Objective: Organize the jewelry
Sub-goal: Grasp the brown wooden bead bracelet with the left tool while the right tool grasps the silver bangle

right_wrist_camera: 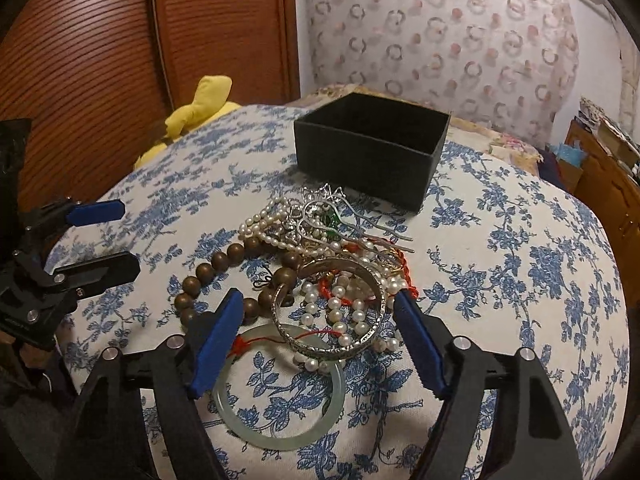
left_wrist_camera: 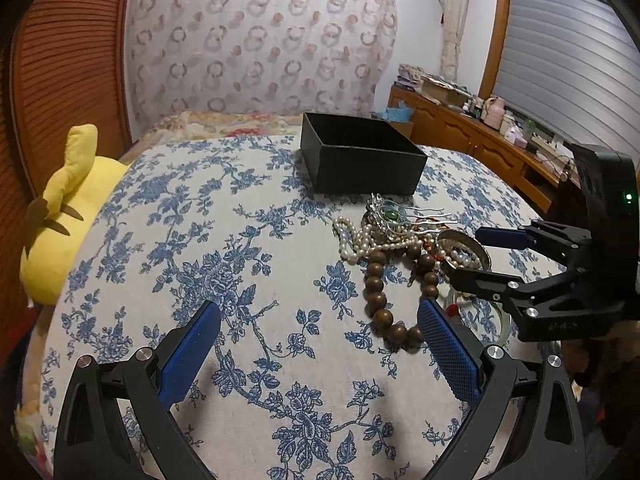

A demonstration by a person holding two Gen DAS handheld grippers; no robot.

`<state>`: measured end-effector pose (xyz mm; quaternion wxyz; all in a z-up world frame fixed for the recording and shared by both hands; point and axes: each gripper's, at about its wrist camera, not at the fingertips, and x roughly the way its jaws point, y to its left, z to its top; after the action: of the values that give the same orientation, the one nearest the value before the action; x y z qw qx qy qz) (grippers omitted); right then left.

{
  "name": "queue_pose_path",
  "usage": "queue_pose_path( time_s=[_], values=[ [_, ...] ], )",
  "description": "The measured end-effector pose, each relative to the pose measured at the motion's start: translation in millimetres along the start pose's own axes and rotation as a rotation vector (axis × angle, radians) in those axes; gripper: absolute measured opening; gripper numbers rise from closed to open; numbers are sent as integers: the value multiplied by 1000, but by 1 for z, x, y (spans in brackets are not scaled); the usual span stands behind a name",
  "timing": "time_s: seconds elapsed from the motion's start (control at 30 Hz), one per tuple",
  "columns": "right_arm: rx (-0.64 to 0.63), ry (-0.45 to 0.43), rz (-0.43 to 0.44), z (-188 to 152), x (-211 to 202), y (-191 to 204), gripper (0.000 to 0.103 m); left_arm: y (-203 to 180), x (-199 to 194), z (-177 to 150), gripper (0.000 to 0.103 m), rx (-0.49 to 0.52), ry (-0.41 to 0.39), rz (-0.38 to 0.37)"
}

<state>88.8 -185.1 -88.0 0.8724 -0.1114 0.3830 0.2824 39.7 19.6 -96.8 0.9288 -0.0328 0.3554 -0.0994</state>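
Observation:
A pile of jewelry lies on the blue-flowered cloth: a silver bangle [right_wrist_camera: 332, 312], a pale jade bangle [right_wrist_camera: 280, 436], a wooden bead bracelet [right_wrist_camera: 224, 264], pearl strands [right_wrist_camera: 264, 224] and a silver hairpin with a green stone [right_wrist_camera: 320, 208]. An open black box [right_wrist_camera: 370, 148] stands behind the pile; it also shows in the left wrist view [left_wrist_camera: 360, 160]. My right gripper [right_wrist_camera: 318, 312] is open, its fingers on either side of the silver bangle, just above it. My left gripper [left_wrist_camera: 320, 320] is open and empty, left of the wooden beads [left_wrist_camera: 378, 300].
A yellow plush toy [left_wrist_camera: 60, 220] lies at the cloth's left edge. A wooden sideboard with clutter [left_wrist_camera: 480, 136] stands on the right. A patterned curtain [left_wrist_camera: 260, 40] and a ribbed wooden panel [right_wrist_camera: 100, 60] are behind.

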Motion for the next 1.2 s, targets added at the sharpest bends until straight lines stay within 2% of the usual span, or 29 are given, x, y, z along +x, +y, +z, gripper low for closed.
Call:
queue_pose_path(
  time_s=[0.1, 0.27, 0.4, 0.47, 0.6, 0.8, 0.9, 1.0, 1.2],
  values=[
    [-17, 14, -17, 0, 4, 0, 62, 0, 4, 0, 80, -1, 18, -24],
    [-8, -16, -13, -3, -9, -3, 61, -5, 13, 4, 60, -4, 56, -97],
    [0, -35, -23, -7, -20, -7, 61, -14, 24, 9, 47, 16, 86, -129],
    [10, -44, -25, -9, -25, -9, 62, -18, 32, 13, 36, 17, 104, -153],
    [24, -60, -37, -10, -30, -13, 62, -27, 45, 22, 35, 39, 123, -164],
    [32, -65, -44, -12, -33, -15, 62, -34, 63, 24, 31, 74, 161, -132],
    [32, -63, -47, -13, -33, -15, 62, -36, 65, 21, 12, 110, 160, -101],
    [33, -61, -51, -14, -32, -15, 62, -34, 59, 17, 12, 105, 162, -133],
    [34, -83, -48, -13, -40, -12, 62, -29, 24, 16, 12, 74, 102, -179]
  ],
)
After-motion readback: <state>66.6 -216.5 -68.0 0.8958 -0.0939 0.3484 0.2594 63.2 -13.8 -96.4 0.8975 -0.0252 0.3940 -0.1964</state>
